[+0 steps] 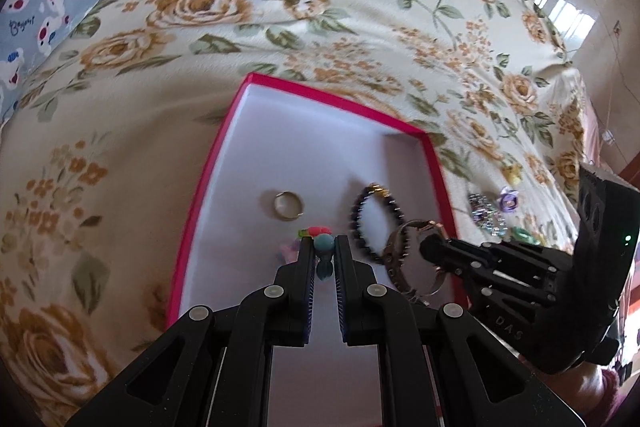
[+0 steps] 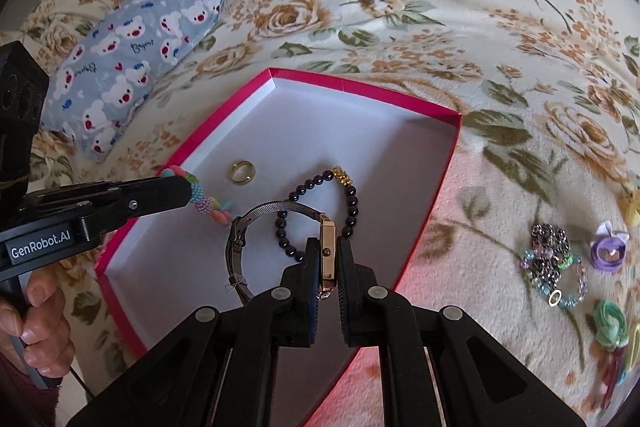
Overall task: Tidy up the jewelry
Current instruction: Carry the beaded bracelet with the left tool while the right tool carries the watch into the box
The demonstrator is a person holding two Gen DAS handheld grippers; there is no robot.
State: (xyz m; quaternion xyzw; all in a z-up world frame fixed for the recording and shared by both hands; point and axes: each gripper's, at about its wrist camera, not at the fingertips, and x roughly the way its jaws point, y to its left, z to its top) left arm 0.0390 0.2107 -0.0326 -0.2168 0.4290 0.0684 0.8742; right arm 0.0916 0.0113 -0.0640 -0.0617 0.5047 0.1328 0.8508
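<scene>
A wristwatch [image 2: 280,247] with a gold case and grey mesh band hung over the open pink box [image 2: 360,87], its case clamped edge-on between the nearly closed fingers of the right gripper [image 2: 325,247]. Beside it, the left gripper [image 1: 323,247] was pinched on a colourful beaded bracelet [image 2: 210,201], a teal bead showing between its tips, also above the box's white floor. Inside the box lay a gold ring [image 2: 242,171] and a dark beaded bracelet [image 2: 320,211] with a gold charm, near each other but apart. Outside on the floral bedspread [image 2: 440,7], to the right, sat a heap of chains and small flower-shaped pieces [image 2: 554,267]. The left gripper's body read "GenRobot.AI"; a blue bear-print pillow [image 2: 128,67] carried script lettering too small to read surely.
</scene>
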